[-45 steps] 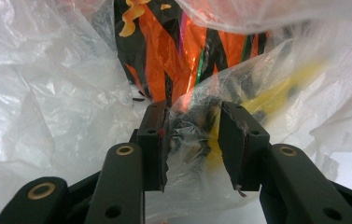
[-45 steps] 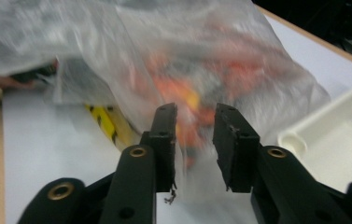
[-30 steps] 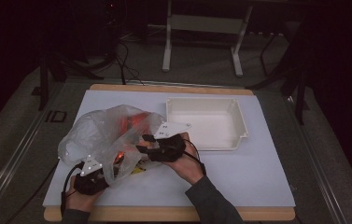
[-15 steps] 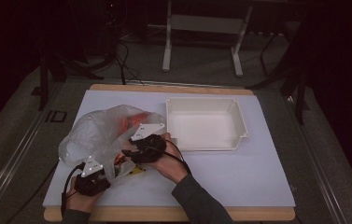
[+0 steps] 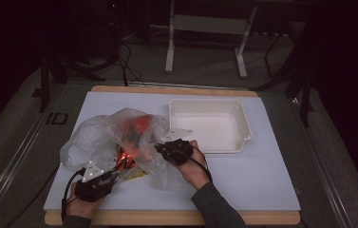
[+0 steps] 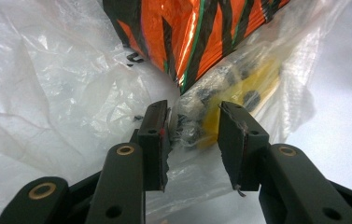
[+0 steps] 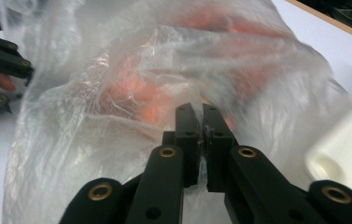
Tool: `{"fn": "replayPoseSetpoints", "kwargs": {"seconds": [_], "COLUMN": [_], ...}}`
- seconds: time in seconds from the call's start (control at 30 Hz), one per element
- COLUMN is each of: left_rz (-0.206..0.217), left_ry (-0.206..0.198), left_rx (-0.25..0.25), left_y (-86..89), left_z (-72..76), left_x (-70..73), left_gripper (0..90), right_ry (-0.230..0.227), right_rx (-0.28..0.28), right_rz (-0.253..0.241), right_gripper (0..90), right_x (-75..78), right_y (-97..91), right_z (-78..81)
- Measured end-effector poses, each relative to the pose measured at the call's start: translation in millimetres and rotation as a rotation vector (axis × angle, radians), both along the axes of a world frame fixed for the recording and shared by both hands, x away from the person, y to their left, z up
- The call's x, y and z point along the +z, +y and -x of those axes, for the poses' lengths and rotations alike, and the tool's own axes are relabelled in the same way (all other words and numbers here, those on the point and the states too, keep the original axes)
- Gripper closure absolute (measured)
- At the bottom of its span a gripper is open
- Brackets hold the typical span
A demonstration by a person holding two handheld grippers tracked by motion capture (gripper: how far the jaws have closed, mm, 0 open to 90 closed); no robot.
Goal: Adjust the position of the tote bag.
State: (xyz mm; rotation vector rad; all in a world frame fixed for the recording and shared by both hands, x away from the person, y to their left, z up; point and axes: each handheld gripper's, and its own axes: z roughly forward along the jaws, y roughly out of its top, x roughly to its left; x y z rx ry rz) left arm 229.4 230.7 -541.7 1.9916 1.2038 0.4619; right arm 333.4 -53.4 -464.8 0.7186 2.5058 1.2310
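At about seven o'clock on the bench (image 5: 262, 190), the left gripper (image 6: 192, 135) stands part open, its pads on either side of a yellow packet (image 6: 239, 93) inside the clear plastic bag (image 5: 100, 137); whether they press it cannot be told. An orange wrapper (image 6: 197, 32) lies just beyond. Toward the centre, the right gripper (image 7: 202, 133) has just been closing and pinches the bag's film. At two o'clock sits a white tray (image 5: 243, 123).

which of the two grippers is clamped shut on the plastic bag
The right gripper: its jaws have just closed and pinch the clear plastic bag. The left gripper has its jaws apart around a yellow packet.
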Motion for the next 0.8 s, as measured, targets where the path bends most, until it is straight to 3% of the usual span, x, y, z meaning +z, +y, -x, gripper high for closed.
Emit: {"fn": "replayPoseSetpoints", "kwargs": {"seconds": [0.37,0.8], "left_rz": [-0.002,0.004], "left_ry": [0.007,0.018], "left_rx": [0.033,0.088], "left_y": [6.3,16.2], "left_z": [1.4,1.8], "left_x": [0.2,1.5], "left_gripper": [66.4,65.9], "right_ry": [0.016,0.036], "right_rx": [-0.079,-0.106], "right_rz": [-0.021,-0.027], "right_gripper": [88.5,86.3], "right_x": [-12.5,-21.0], "right_y": [-46.3,-66.0], "right_z": [10.6,14.3]}}
